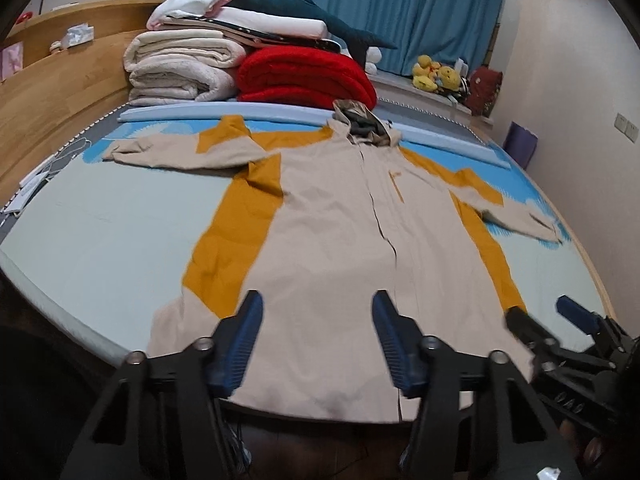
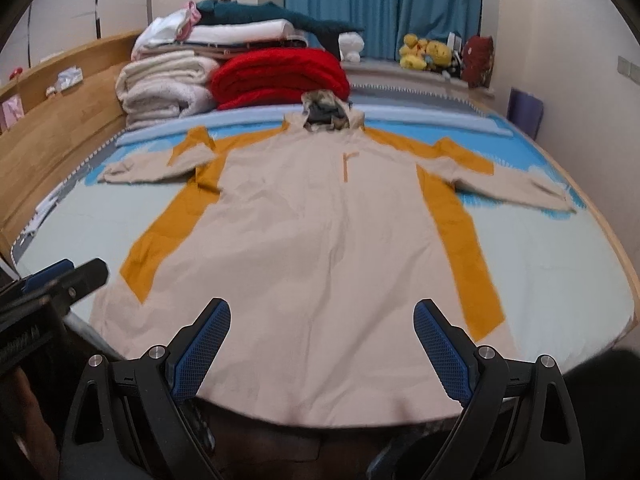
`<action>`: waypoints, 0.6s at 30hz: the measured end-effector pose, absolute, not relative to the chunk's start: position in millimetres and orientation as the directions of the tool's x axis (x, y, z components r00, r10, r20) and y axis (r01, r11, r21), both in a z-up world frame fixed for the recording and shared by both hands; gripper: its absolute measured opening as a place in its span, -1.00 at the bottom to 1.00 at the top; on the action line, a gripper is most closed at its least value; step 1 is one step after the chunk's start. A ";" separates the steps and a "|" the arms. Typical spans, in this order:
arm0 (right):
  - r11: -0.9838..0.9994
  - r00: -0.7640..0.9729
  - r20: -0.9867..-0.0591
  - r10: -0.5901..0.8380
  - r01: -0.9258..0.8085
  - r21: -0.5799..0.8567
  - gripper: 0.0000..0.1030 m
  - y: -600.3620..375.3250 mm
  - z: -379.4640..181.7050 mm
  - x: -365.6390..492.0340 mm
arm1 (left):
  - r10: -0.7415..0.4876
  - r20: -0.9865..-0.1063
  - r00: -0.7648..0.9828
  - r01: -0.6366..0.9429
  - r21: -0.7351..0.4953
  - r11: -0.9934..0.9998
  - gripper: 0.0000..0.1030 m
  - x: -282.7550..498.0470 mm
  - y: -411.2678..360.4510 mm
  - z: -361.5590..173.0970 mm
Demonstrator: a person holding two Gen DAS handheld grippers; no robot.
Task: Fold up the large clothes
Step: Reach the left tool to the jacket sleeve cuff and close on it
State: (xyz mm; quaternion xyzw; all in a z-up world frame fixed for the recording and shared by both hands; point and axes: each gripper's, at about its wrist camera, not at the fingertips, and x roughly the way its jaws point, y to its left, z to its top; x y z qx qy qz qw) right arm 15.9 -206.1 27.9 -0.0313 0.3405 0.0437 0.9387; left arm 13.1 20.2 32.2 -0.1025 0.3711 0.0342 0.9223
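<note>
A large beige jacket (image 1: pixel 332 220) (image 2: pixel 304 220) with mustard side panels and a hood lies spread flat on the bed, sleeves stretched out to both sides and its hem at the near edge. My left gripper (image 1: pixel 318 312) hovers over the hem left of the zip, its blue pads apart with no cloth pinched between them. My right gripper (image 2: pixel 322 316) stands wide open above the hem's middle. Each gripper also shows in the other's view: the right gripper (image 1: pixel 540 316) near the jacket's right corner, the left gripper (image 2: pixel 68 272) off the left corner.
Folded cream blankets (image 1: pixel 180 68) and a red blanket (image 1: pixel 304 76) are stacked at the bed's far end. A wooden headboard (image 1: pixel 52 92) runs along the left. Blue curtains (image 1: pixel 404 8), plush toys (image 1: pixel 430 72) and a purple item (image 1: pixel 520 142) line the far wall.
</note>
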 end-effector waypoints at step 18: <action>0.971 0.832 -0.517 0.204 -0.239 -0.001 0.06 -182.2 142.1 256.3 | 0.074 -0.705 0.705 -0.204 -0.101 0.974 -0.77 233.5 157.0 55.9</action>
